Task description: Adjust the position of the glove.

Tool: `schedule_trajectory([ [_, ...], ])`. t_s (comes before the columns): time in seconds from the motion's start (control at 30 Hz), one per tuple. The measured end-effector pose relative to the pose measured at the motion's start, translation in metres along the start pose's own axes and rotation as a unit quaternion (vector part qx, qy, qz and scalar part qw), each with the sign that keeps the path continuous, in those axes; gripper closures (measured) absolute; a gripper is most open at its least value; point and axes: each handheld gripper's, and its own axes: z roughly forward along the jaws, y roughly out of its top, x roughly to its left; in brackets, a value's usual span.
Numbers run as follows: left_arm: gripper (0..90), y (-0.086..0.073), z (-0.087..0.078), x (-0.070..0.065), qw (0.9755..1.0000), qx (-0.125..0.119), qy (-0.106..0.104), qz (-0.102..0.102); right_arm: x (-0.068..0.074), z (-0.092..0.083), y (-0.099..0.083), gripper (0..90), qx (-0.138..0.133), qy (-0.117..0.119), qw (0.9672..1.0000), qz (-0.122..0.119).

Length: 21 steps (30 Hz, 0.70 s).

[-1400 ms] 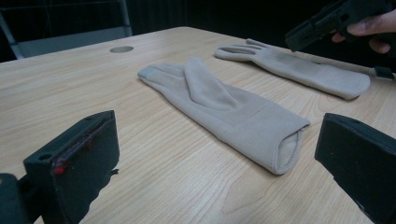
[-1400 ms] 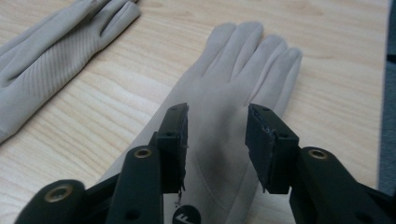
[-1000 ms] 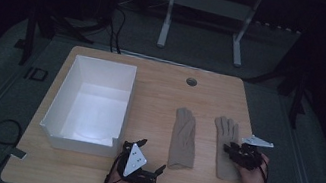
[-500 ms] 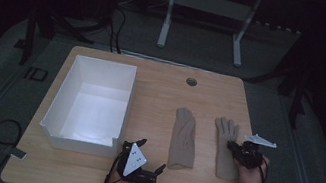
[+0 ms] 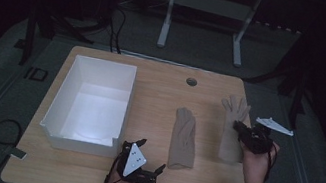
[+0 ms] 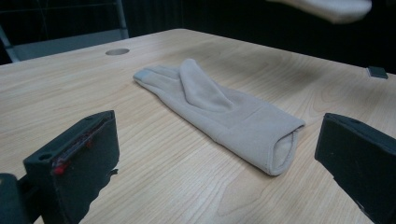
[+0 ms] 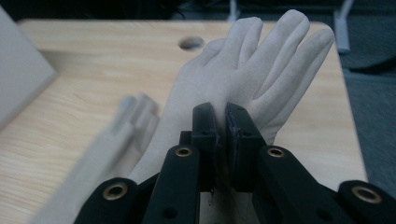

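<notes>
In the high view, the right gripper (image 5: pixel 240 129) has come up off the table (image 5: pixel 161 91) since a second ago, and the right glove (image 5: pixel 232 129) has come with it: its fingers now point toward 12 o'clock higher over the wood, while its cuff end hangs toward 6 o'clock. The jaws have just been closing, with glove cloth between them, and now pinch it. The right forearm comes in from about 5 o'clock. The left gripper (image 5: pixel 138 161) has not shifted; it sits near the front edge, at 5 o'clock of the white box (image 5: pixel 90 104), aimed toward the left glove (image 5: pixel 184 138), which lies flat mid-table.

In the left gripper view, the two jaws stand wide apart with nothing between them; the left glove (image 6: pixel 219 109) lies ahead, cuff nearest. At 1 o'clock a pale blurred shape is cut off by the frame edge.

In the right gripper view, the jaws are pressed tight on the right glove (image 7: pixel 252 70); its fingers fan toward 12 o'clock. The left glove (image 7: pixel 121 135) at 9 o'clock is blurred.
</notes>
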Motion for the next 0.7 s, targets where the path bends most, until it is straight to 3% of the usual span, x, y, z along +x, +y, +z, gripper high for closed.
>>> schedule_trajectory([
  [0.2, 0.3, 0.000, 0.000, 0.000, 1.0000, 0.001, 0.000, 0.000, 0.029, -0.003, 0.021, 83.2, -0.017, 0.004, 0.9996, -0.022],
  [0.37, 0.3, 0.000, 0.000, 0.000, 1.0000, 0.000, 0.000, 0.000, 0.050, 0.001, 0.030, 83.2, -0.027, 0.014, 0.9993, -0.022],
  [0.5, 0.3, 0.000, 0.000, 0.000, 1.0000, 0.000, -0.001, 0.000, 0.070, 0.010, 0.034, 83.2, -0.031, 0.020, 0.9991, -0.022],
  [0.6, 0.3, 0.000, 0.000, 0.000, 1.0000, 0.000, -0.001, 0.001, 0.077, 0.014, 0.033, 83.2, -0.030, 0.024, 0.9991, -0.020],
  [0.7, 0.3, 0.000, 0.000, 0.000, 1.0000, -0.001, -0.002, 0.000, 0.092, 0.025, 0.029, 83.2, -0.017, 0.025, 0.9994, -0.020],
])
